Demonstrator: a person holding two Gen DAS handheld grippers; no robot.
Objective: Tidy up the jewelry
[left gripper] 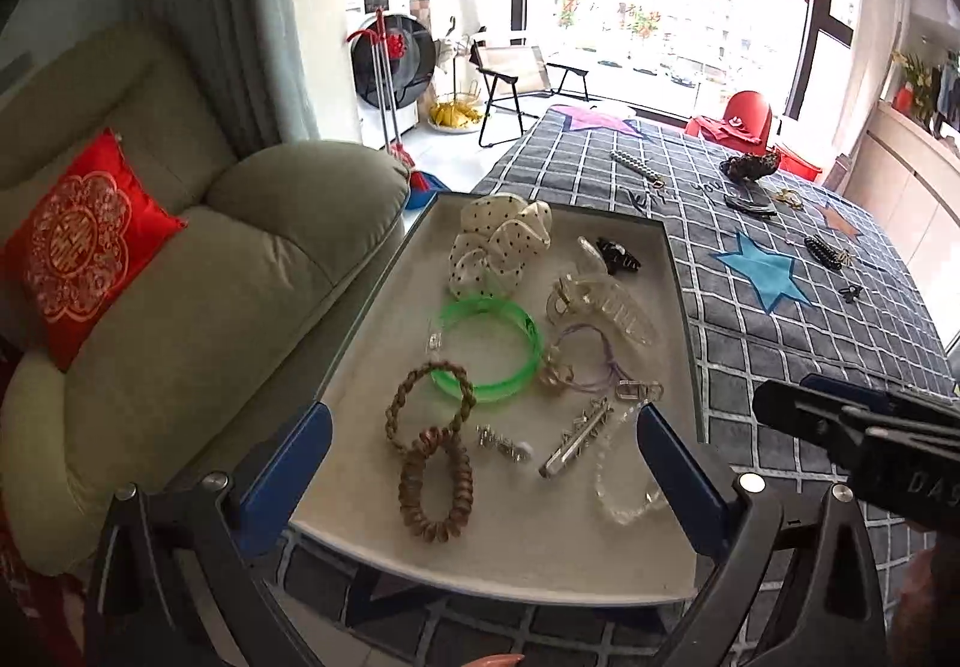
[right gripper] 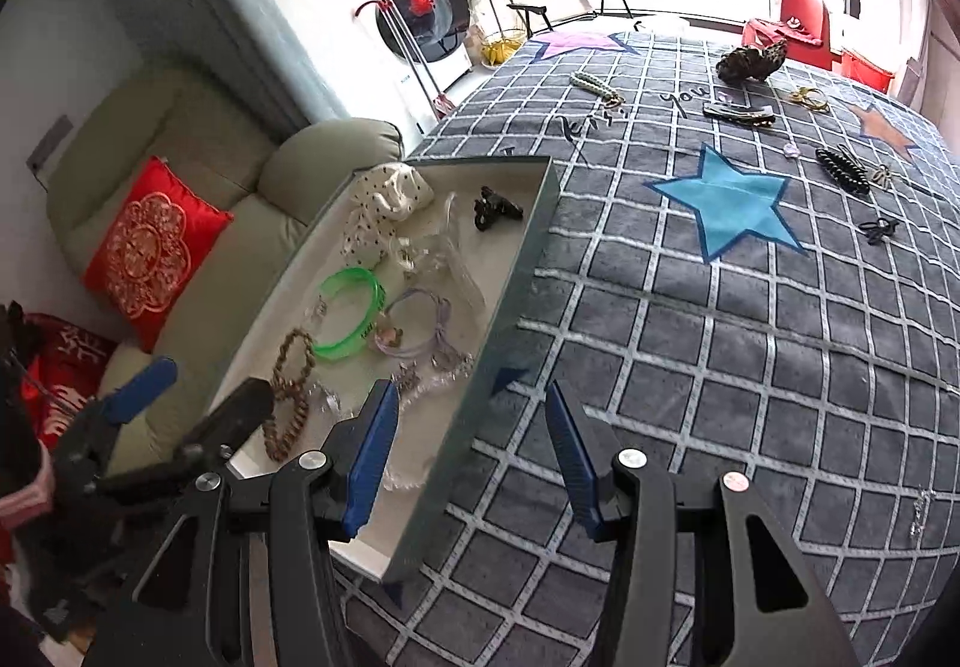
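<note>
Currently both my left gripper (left gripper: 483, 463) and right gripper (right gripper: 474, 457) gape empty over the tray (right gripper: 516, 271); next, I'd approach the spiral hair tie (right gripper: 842, 170) right of it squarely.

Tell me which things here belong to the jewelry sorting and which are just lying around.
Part of the job: tray, green bangle, braided hair ties, polka-dot scrunchie, leopard scrunchie, black spiral tie, pearl clip.

Just lying about: red cushion, sofa, washing machine, red chair.

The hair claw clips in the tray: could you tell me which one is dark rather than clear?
The small black claw clip near the tray's far right corner. The large claw clip beside it is transparent and much bigger.
</note>
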